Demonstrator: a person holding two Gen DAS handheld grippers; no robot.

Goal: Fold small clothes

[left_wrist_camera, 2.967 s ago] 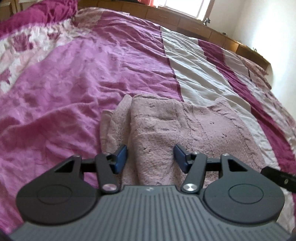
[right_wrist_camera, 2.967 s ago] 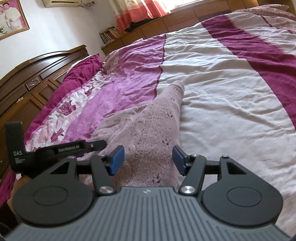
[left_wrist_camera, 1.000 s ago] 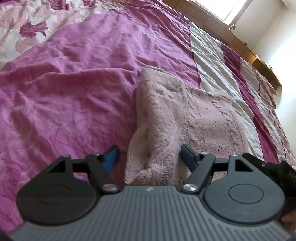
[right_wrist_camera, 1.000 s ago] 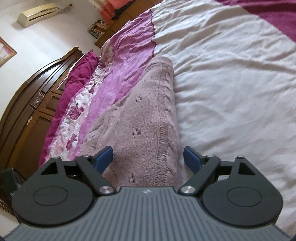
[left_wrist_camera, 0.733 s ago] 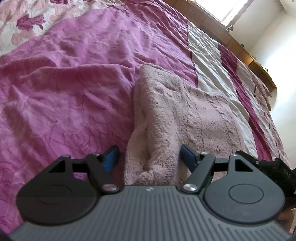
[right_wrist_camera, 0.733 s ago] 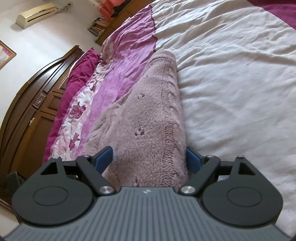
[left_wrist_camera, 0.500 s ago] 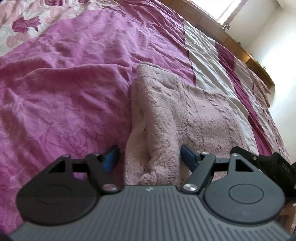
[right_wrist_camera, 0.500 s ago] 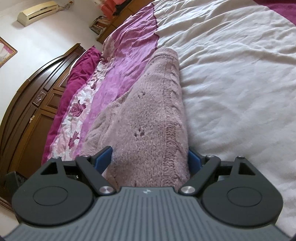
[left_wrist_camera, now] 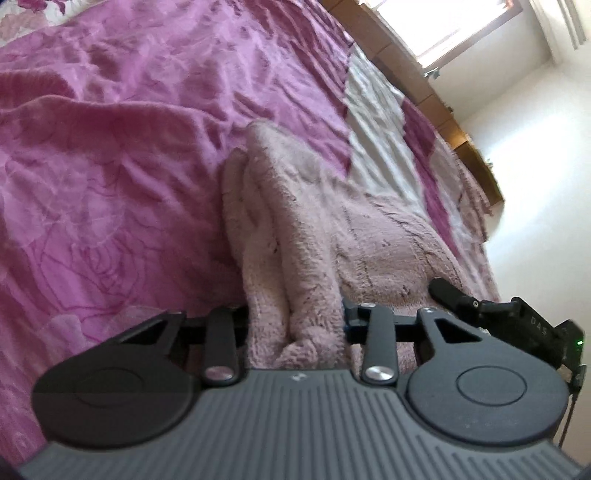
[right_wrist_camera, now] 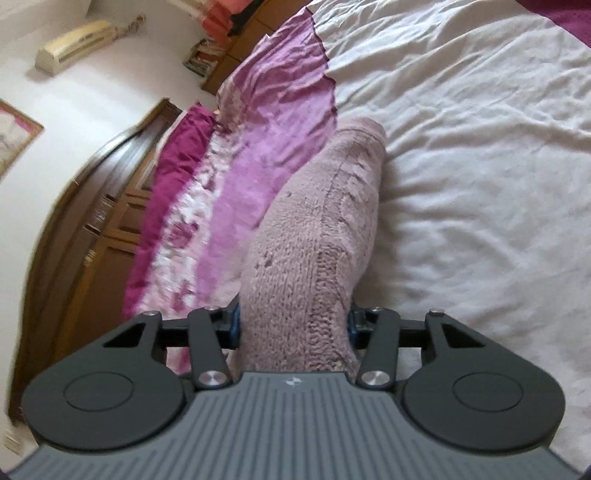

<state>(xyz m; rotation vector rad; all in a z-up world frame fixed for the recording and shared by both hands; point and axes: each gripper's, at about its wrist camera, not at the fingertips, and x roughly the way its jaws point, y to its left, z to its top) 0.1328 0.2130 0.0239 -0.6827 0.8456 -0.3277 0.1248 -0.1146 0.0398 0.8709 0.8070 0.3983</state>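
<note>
1. A bedspread in purple, white and floral bands is seen; wooden headboard at 9 o'clock, air conditioner at 11, window at 1.
2. The pink knitted sweater lies on the bed, its near edge bunched between both tools' pads.
3. Left gripper and right gripper are clamped on the sweater; both jaws have just been closing. A second ago they stood wide and the sweater lay flatter.

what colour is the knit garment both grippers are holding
Dusty pink; the knit garment shows best in the right wrist view.
</note>
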